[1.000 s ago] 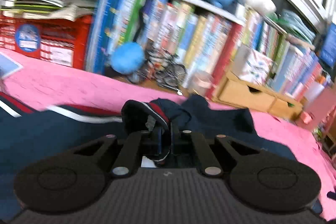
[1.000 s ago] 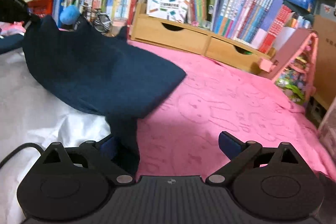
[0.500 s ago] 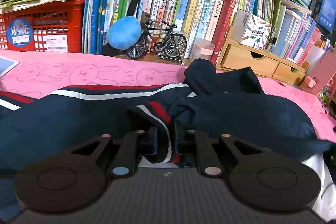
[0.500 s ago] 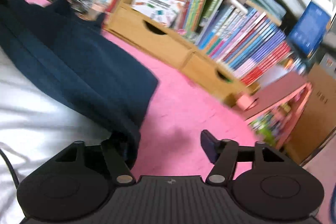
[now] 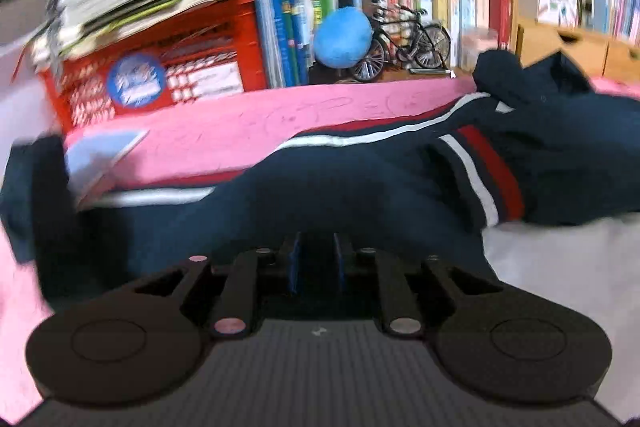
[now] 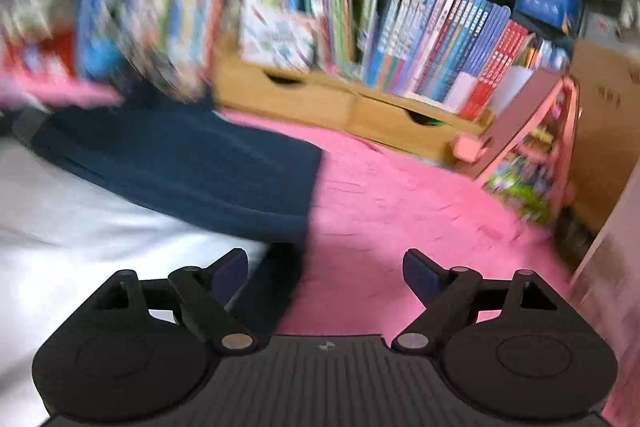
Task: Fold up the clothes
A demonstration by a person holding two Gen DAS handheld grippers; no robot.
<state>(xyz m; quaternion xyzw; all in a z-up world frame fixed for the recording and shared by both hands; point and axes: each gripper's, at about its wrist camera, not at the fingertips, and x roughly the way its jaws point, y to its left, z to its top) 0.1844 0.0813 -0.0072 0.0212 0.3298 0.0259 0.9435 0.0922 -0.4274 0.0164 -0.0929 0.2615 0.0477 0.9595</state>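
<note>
Navy jacket: soft, limp, light, sprawled on pink blanket at 12 o'clock. Left claw nearly pressed together, cannot tell if pinching cloth. Right claw spread, hem corner between jaws. Best grip: hem corners, striped cuff.

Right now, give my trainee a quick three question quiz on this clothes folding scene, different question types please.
1. True or false: the right gripper is clamped on the navy garment.
2. The sleeve cuff has stripes of which colours? A) red and white B) green and yellow C) orange and black
3. Fill in: the cloth under the garment is ____.

Key: 1 false, its jaws are wide apart. 2 A. 3 pink.
</note>
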